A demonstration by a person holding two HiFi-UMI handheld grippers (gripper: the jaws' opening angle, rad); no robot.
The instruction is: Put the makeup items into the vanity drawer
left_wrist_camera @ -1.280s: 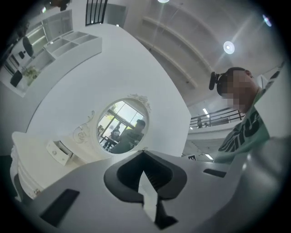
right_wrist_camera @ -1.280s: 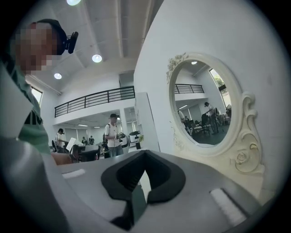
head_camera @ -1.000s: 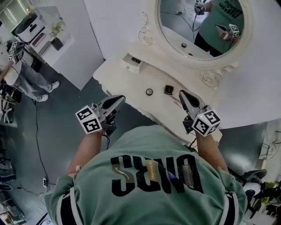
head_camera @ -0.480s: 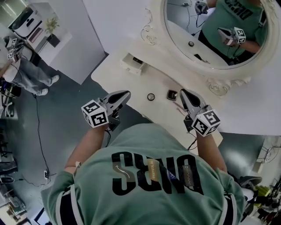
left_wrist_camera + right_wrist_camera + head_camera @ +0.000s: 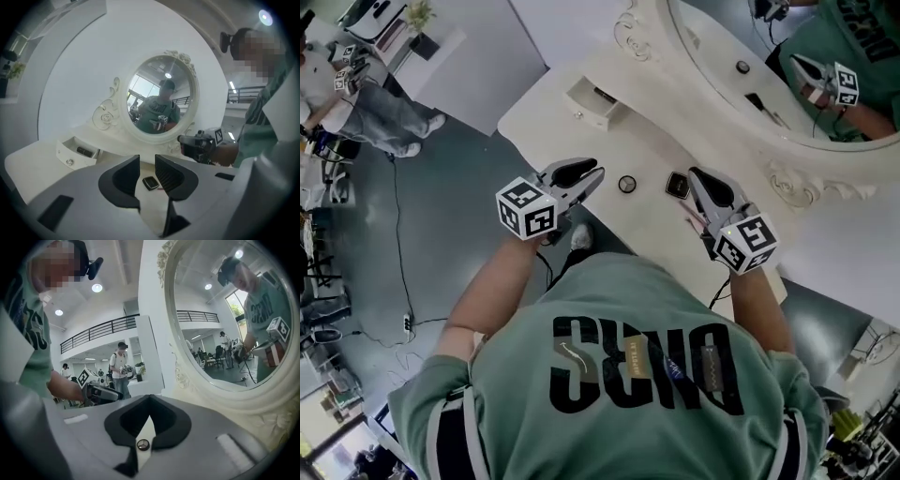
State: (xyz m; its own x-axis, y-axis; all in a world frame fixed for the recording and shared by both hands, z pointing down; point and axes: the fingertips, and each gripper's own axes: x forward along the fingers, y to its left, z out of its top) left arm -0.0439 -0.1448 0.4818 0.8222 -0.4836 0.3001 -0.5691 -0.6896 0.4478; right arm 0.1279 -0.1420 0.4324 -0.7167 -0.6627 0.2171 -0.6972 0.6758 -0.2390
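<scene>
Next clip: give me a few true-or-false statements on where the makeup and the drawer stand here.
The small drawer is open. True.
The round compact is inside the drawer. False: it lies on the vanity top.
The square compact lies beside the round one. True.
The left gripper grips the square compact. False: its jaws, just opened, stand apart and empty; the compact lies ahead of them.

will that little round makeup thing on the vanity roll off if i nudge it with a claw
The round item lies flat on the vanity top, so a nudge would probably slide it, not roll it. It looks small and low, so it is likely light and apt to skid on the smooth-looking surface. Tipped on edge, its circular outline suggests it could roll.
</scene>
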